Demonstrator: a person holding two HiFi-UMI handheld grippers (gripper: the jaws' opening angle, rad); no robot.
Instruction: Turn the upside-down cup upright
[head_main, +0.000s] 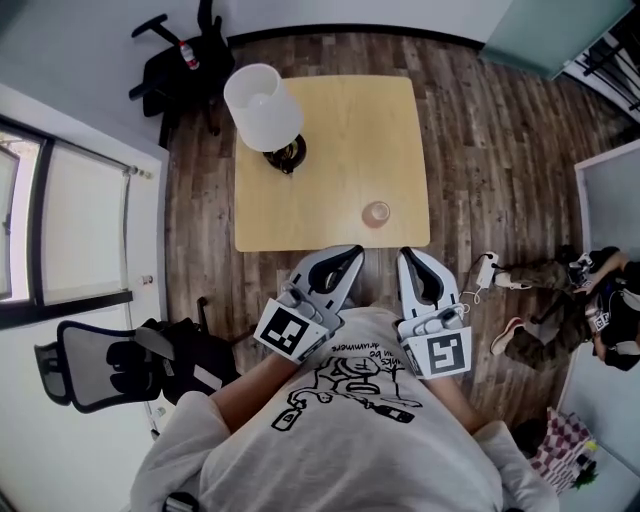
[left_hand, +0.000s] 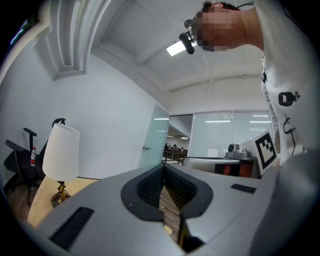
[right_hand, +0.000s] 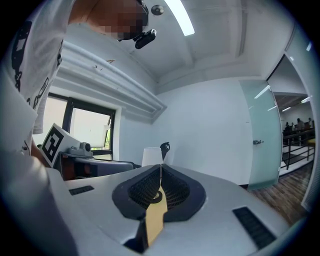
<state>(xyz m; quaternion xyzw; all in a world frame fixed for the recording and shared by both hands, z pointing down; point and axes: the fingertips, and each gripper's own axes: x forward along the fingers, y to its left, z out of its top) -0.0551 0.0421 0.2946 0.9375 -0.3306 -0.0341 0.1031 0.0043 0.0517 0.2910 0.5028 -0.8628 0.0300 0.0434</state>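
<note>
A small clear cup (head_main: 376, 213) stands on the light wooden table (head_main: 340, 130), near its front edge and right of the middle; from above I cannot tell which way up it is. My left gripper (head_main: 352, 254) and right gripper (head_main: 407, 256) are side by side just short of the table's front edge, both shut and holding nothing. The cup lies just beyond and between their tips. In the left gripper view the jaws (left_hand: 163, 166) are pressed together. The right gripper (right_hand: 160, 167) is likewise shut in its own view, with only a strip of table (right_hand: 155, 222) showing under its jaws.
A lamp with a white shade (head_main: 262, 106) stands at the table's far left corner. A black chair (head_main: 185, 60) stands beyond the table; an office chair (head_main: 95, 365) and a dark bag (head_main: 195, 355) are at my left. Someone's legs (head_main: 545, 290) lie on the floor at right.
</note>
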